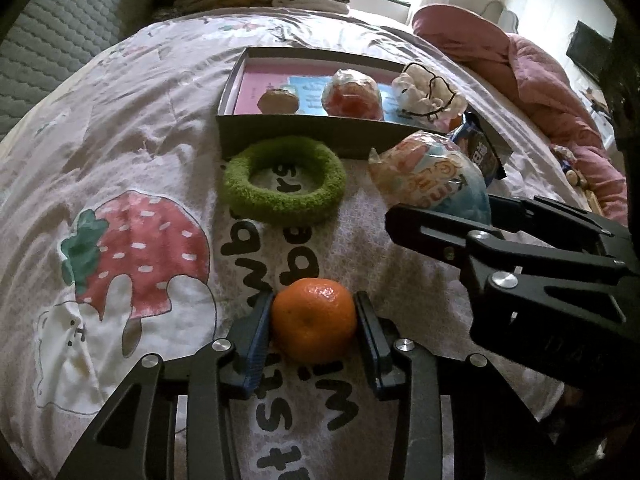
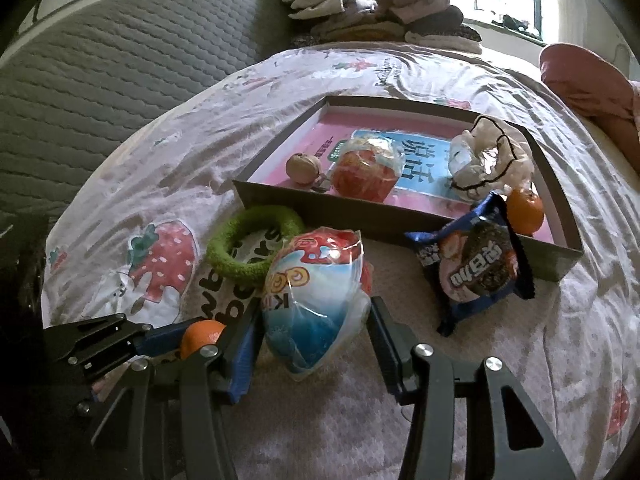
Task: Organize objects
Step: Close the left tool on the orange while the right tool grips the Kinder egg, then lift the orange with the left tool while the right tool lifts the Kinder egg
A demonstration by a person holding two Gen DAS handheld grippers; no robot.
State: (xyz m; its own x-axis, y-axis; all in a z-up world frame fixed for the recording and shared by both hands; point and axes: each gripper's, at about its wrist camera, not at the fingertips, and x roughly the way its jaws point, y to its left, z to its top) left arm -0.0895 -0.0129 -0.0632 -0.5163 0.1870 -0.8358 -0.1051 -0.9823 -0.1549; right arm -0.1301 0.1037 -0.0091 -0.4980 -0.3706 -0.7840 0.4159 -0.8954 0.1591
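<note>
A tangerine [image 1: 314,320] lies on the strawberry-print sheet, and my left gripper [image 1: 314,322] is shut on it, both blue pads against its sides. To its right, my right gripper [image 2: 314,328] is shut on an egg-shaped packet [image 2: 316,300] in clear wrap with blue, white and red print. In the right wrist view the left gripper [image 2: 176,338] shows at the lower left with the tangerine [image 2: 202,336]. A green fuzzy ring [image 1: 285,180] lies in front of the cardboard box [image 1: 304,136].
The box [image 2: 340,212] holds a walnut-like ball [image 2: 303,168], a wrapped orange ball [image 2: 366,172], a white bundle with black cord [image 2: 492,156] and another tangerine [image 2: 526,212]. A dark blue snack packet [image 2: 480,268] leans on its front wall. Folded clothes [image 2: 380,12] lie behind.
</note>
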